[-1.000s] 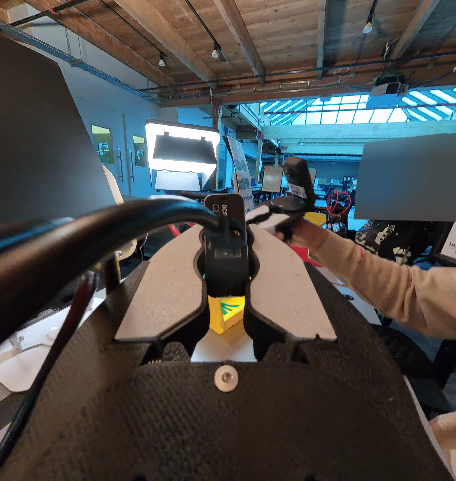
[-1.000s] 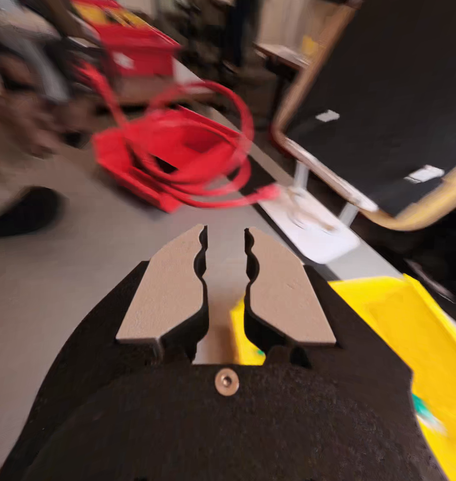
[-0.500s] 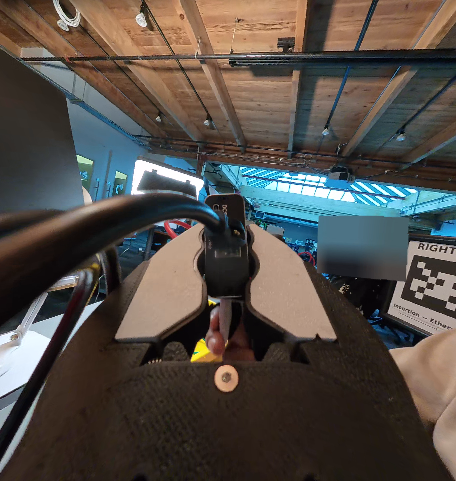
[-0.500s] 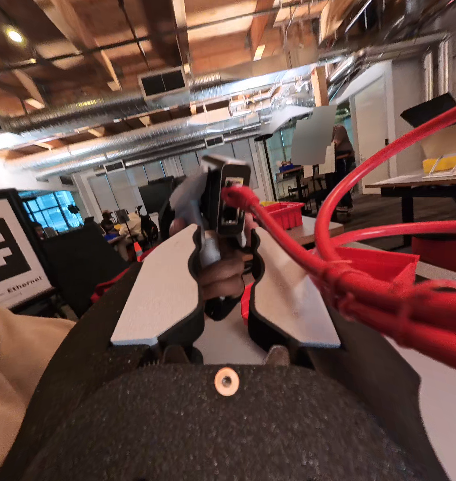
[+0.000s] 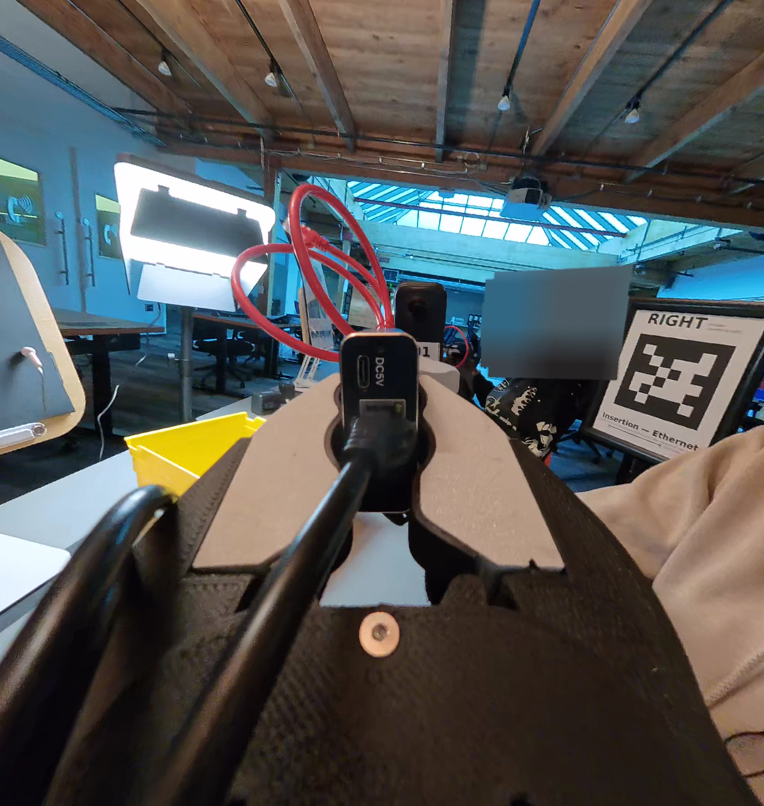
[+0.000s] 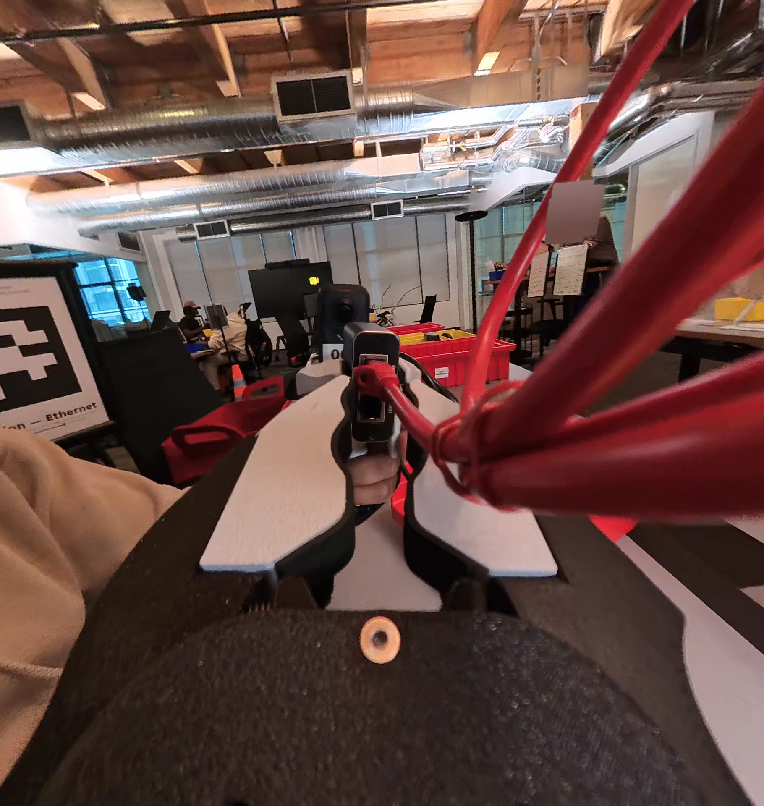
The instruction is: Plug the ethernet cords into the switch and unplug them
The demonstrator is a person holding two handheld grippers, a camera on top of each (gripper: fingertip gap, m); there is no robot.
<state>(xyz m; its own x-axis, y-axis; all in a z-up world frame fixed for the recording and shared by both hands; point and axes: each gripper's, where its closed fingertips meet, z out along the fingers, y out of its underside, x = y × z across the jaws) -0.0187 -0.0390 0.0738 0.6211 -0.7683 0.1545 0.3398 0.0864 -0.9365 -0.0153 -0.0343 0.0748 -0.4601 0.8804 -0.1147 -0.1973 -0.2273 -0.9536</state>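
Note:
My left gripper (image 5: 380, 388) is shut on a small black switch (image 5: 378, 362), held up in the air. A black ethernet cord (image 5: 328, 501) is plugged into the switch's near port. Red cord (image 5: 310, 279) loops rise behind it. In the right wrist view my right gripper (image 6: 378, 384) faces the switch's (image 6: 371, 418) other side. Its fingertips close on the red plug (image 6: 373, 374), which sits in the upper port. The lower port is empty. The bundled red cord (image 6: 589, 436) passes over the right finger.
A yellow bin (image 5: 188, 445) stands on the white table (image 5: 44, 514) at the left. A framed marker sign (image 5: 672, 384) stands to the right. Red bins (image 6: 450, 353) sit beyond the switch. A beige sleeve (image 5: 677, 545) is close on the right. Less than 4 cm separates the two grippers' tips.
My right gripper rose from the table to face the switch, and the red plug now sits in its port. Its fingers have narrowed. The left gripper tilted down from the ceiling.

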